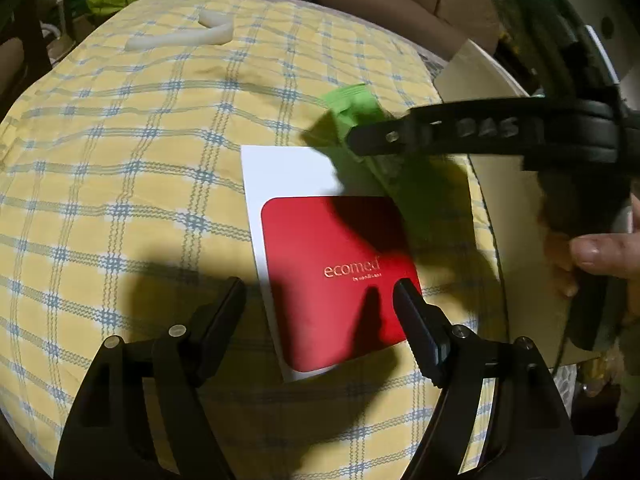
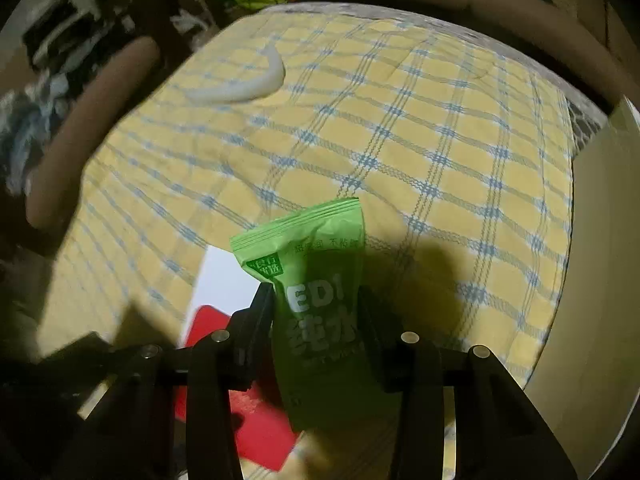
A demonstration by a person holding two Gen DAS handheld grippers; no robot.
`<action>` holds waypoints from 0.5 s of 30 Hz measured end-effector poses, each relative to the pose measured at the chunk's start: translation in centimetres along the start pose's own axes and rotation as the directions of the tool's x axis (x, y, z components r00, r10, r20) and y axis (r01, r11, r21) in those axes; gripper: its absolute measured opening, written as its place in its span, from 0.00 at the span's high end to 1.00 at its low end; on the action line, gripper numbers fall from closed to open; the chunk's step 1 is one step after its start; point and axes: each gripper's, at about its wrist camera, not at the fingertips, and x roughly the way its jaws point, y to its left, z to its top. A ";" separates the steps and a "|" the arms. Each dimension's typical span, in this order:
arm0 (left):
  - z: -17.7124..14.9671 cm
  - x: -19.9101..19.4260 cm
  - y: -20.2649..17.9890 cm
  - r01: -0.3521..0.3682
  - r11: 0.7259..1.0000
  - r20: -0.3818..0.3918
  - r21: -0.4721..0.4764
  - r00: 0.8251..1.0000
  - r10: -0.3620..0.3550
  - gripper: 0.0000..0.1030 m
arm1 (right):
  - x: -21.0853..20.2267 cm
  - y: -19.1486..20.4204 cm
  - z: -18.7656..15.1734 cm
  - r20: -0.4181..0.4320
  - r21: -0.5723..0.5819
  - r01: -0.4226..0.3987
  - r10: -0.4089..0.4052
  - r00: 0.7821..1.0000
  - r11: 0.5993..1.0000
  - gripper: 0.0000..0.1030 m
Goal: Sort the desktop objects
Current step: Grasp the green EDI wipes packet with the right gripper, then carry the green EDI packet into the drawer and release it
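My right gripper (image 2: 316, 304) is shut on a green wet-wipe packet (image 2: 316, 280) and holds it above the yellow checked cloth. In the left wrist view the packet (image 1: 360, 108) hangs from the right gripper (image 1: 360, 140) over the top right corner of a white card with a red square marked "ecomed" (image 1: 332, 272). My left gripper (image 1: 320, 296) is open and empty, low over the card's near part, its right finger (image 1: 412, 312) above the red area. The card also shows in the right wrist view (image 2: 224, 320), below and left of the packet.
A white curved strip (image 1: 188, 36) lies at the far side of the cloth (image 1: 120, 160); it also shows in the right wrist view (image 2: 244, 84). A pale cardboard box (image 1: 512, 216) stands at the right edge. Brown cushions and clutter lie beyond the cloth.
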 end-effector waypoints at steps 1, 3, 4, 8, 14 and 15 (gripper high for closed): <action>0.0 0.0 0.0 -0.001 1.000 0.000 0.002 1.000 0.001 0.29 | -0.3 -0.3 0.0 0.009 0.014 -0.003 0.003 1.000 1.000 0.59; -0.1 0.2 -0.2 -0.011 1.000 -0.001 0.015 1.000 0.011 0.29 | -0.6 -0.8 -0.2 0.020 0.039 -0.019 0.018 1.000 0.999 0.59; 0.0 0.4 -0.3 -0.011 1.000 0.001 0.020 1.000 0.011 0.28 | -0.7 -0.6 -0.1 0.024 0.047 -0.028 0.027 0.999 0.999 0.61; 0.0 0.0 0.0 0.002 1.000 0.011 0.001 1.000 -0.002 0.30 | -2.5 -0.7 -0.1 0.060 0.088 -0.088 0.083 0.995 0.992 0.62; 0.0 0.0 0.1 -0.004 1.000 0.010 0.001 1.000 0.004 0.30 | -9.6 -0.4 -0.8 0.162 0.101 -0.136 0.118 0.980 0.986 0.62; -0.1 0.0 0.0 -0.012 1.000 0.011 0.008 1.000 0.012 0.30 | -11.5 -0.9 -1.3 0.187 0.108 -0.137 0.116 0.976 0.985 0.62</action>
